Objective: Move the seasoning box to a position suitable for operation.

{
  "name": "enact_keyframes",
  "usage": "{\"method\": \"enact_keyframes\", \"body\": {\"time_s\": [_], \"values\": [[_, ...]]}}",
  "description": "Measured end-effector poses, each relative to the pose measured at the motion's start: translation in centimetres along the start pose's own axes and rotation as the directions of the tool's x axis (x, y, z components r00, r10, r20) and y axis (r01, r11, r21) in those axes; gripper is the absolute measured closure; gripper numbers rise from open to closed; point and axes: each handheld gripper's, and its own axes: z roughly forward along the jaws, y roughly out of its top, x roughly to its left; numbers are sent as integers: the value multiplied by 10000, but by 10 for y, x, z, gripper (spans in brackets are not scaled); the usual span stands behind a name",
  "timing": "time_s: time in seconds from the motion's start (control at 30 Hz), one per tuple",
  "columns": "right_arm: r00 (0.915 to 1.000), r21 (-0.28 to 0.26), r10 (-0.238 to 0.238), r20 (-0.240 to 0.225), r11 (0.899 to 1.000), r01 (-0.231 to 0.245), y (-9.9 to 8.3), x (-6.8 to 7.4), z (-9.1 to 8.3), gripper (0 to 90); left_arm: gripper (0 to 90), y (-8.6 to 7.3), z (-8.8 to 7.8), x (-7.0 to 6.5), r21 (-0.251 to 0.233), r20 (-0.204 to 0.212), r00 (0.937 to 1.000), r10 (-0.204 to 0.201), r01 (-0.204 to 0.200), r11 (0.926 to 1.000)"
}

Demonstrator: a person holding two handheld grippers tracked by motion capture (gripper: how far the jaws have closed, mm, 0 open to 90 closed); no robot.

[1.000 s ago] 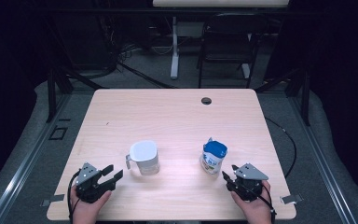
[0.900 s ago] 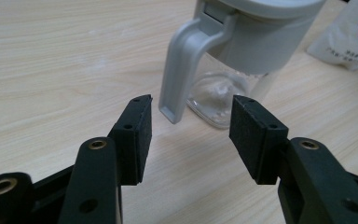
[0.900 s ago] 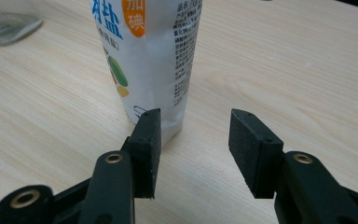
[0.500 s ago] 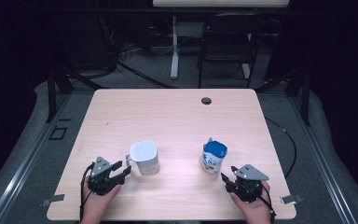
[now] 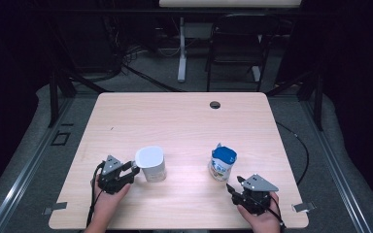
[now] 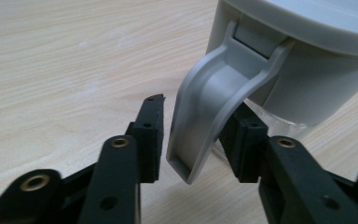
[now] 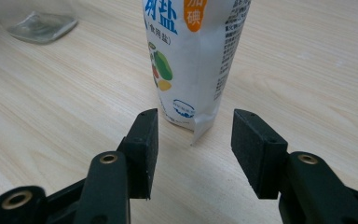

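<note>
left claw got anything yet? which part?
Not gripped yet. Left claw has just been closing around the pitcher's grey handle; a gap shows at one pad, the other contact cannot be told.

Black chair (image 5: 235, 46) beyond wooden table (image 5: 184, 121)

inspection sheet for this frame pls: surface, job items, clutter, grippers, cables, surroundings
Surface: light wood table, round hole near far edge.
Job items: lidded grey jug, upright; salt pouch, upright.
Clutter: nothing seen.
Grippers: left gripper has just been closing, jug handle between its jaws, a gap on one side; right gripper open, short of the pouch.
Cables: one trailing from the left gripper.
Surroundings: dark; chair, table legs behind.
</note>
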Motion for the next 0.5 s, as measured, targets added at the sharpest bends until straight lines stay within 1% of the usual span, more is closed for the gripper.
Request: {"method": "enact_keyframes", "body": {"time_s": [0.1,0.13,0.2,0.23,0.3,0.33,0.37,0.5], "values": [[9999,-17,113,-93,9999,-114,1,-1,0,510,645,1,0,0,-37,1,10000,37,-37,10000],[9996,-117,273,-111,9996,-275,1,-3,-1,506,659,2,1,-1,23,8,9999,117,-117,9999],[9992,-97,370,-126,9993,-371,0,-4,-2,504,686,2,1,-3,99,-134,9996,241,-240,9997],[9989,-207,447,-131,9988,-450,-1,-4,0,503,692,2,0,-3,120,-173,9995,247,-245,9996],[9992,-90,381,-95,9992,-382,-1,-5,1,502,697,2,0,-5,148,-250,9989,396,-393,9991],[9990,-115,437,-106,9990,-438,-2,-5,1,502,700,2,0,-6,168,-269,9987,430,-425,9990],[9992,-135,389,-92,9991,-390,-2,-5,2,502,701,2,0,-6,185,-290,9984,495,-489,9986],[9995,-129,273,-126,9995,-275,-1,-3,2,502,705,2,-1,-8,197,-333,9979,552,-545,9983]]}}
